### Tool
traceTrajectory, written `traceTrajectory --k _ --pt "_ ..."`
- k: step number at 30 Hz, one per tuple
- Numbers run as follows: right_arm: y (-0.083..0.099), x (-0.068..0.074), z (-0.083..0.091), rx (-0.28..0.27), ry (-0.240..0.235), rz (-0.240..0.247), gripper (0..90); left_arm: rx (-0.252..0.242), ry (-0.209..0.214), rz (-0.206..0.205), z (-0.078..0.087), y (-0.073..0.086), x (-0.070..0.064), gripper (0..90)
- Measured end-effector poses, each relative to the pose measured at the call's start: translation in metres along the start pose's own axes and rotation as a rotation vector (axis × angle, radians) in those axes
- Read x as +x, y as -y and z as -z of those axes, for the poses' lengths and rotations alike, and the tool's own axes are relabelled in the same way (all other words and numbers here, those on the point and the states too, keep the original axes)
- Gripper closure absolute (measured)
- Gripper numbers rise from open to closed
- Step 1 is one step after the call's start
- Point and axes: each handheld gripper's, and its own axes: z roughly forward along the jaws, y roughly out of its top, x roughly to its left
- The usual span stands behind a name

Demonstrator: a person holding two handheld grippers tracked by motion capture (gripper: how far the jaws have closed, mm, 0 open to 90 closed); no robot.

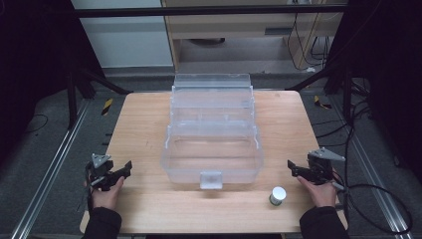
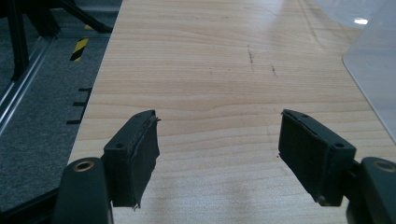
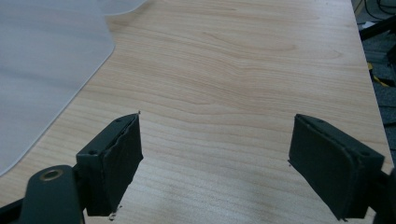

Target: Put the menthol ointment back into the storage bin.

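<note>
A clear plastic storage box (image 1: pixel 212 144) stands open in the middle of the wooden table (image 1: pixel 144 124), its tiered trays stepped back toward the far edge and a latch (image 1: pixel 211 179) at its front. A small white-capped bottle (image 1: pixel 277 195) stands upright near the front right. My left gripper (image 1: pixel 125 171) rests at the table's front left, open, nothing between its pads (image 2: pixel 140 154). My right gripper (image 1: pixel 293 168) sits at the front right, open and empty, a little behind and to the right of the bottle. The box's corner (image 2: pixel 373 70) and its side (image 3: pixel 42 70) appear in the gripper views.
Metal rails (image 1: pixel 54 159) run along the floor left of the table, and cables (image 1: pixel 378 199) trail on the carpet at the right. A black frame bar (image 1: pixel 209 11) crosses the back. Bare wood lies on both sides of the box.
</note>
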Motion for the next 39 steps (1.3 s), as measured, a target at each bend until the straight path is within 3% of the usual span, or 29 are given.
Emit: traceTrajectory --k 4,9,14,16,20,31,37,38,39 --pt "-0.006 0.004 0.009 -0.009 -0.010 0.029 18.0 0.001 0.001 -0.007 0.000 0.000 -0.001 29.3" --pt "-0.015 0.005 0.016 -0.020 -0.045 0.032 20.8 0.000 0.005 -0.003 0.000 0.001 0.000 30.7" --pt "-0.031 0.012 0.022 0.008 -0.089 0.090 24.9 -0.004 0.008 0.010 0.001 0.001 0.000 33.1" --pt "-0.041 0.019 0.025 0.064 -0.134 0.130 26.4 -0.001 0.009 0.006 0.001 0.001 0.000 34.3" --pt "-0.052 0.026 0.029 0.082 -0.176 0.180 28.3 0.007 0.006 0.005 0.000 0.001 0.001 34.8" --pt "-0.070 0.029 0.035 0.125 -0.255 0.237 32.8 0.013 -0.017 -0.026 0.000 0.000 -0.001 34.3" --pt "-0.080 0.039 0.040 0.181 -0.297 0.323 32.6 0.019 -0.012 -0.035 0.000 0.000 -0.001 33.5" --pt "-0.083 0.042 0.042 0.197 -0.309 0.354 32.6 0.020 -0.012 -0.035 0.000 0.000 -0.001 33.4" --pt "-0.083 0.042 0.042 0.197 -0.309 0.354 32.6 0.021 -0.011 -0.037 -0.001 0.000 -0.001 33.4"
